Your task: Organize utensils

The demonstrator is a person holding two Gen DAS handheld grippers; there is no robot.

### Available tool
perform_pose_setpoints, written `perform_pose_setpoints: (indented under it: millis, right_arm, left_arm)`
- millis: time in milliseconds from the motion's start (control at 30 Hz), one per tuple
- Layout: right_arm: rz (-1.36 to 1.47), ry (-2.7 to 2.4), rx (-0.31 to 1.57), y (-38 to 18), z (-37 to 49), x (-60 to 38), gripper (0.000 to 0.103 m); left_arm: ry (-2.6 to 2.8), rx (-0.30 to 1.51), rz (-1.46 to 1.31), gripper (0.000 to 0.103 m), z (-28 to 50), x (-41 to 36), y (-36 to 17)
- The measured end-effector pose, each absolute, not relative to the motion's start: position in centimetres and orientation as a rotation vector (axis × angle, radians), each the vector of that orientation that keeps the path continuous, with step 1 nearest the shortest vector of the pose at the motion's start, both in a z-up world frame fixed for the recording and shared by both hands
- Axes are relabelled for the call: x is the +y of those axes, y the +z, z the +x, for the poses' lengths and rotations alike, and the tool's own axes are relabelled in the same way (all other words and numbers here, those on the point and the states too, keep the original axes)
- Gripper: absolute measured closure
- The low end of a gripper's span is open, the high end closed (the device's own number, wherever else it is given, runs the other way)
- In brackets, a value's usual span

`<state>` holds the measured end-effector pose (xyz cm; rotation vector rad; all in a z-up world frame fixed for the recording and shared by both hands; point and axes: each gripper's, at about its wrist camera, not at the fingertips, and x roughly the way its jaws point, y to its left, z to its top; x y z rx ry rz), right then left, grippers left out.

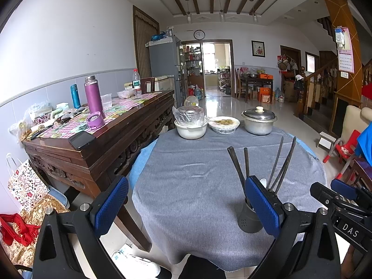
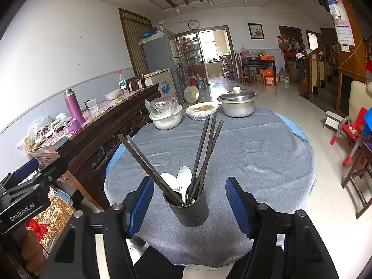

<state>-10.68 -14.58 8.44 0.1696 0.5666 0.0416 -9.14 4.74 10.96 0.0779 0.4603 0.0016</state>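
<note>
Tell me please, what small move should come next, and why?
Probably nothing more to collect: ease both grippers back. The chopsticks and white spoons already stand in the dark utensil holder, upright on the grey tablecloth. The right gripper is open around the holder without clamping it, and the left gripper is open beside it, holding nothing.

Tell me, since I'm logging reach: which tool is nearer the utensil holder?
Right. The right tool is open, its fingers flanking the utensil holder without touching. The left tool is open beside it, the holder behind its right finger.
</note>
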Motion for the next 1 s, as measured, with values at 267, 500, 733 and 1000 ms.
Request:
perform_pose_setpoints:
  millis: [267, 500, 733, 1000]
  right_arm:
    - [0.172, 0.042, 0.568, 8.3, -10.6, -14.5, 0.035]
    - [0.170, 0.041, 0.568, 8.4, -10.7, -14.5, 0.035]
    - [0.171, 0.039, 0.568, 8.3, -10.6, -14.6, 0.035]
    - [0.171, 0.032, 0.572, 8.1, -10.2, -15.3, 0.035]
  left_arm:
    - [0.003, 0.465, 0.072, 0.003, -9.1, 4.9, 10.8]
    - [0.003, 0.468, 0.071, 0.003, -9.0, 5.0, 10.8]
    - [-0.002, 0.471, 0.074, 0.003, -8.9, 4.8, 10.8]
    - [-0.008, 0.480, 0.075, 0.003, -7.7, 4.4, 10.9]
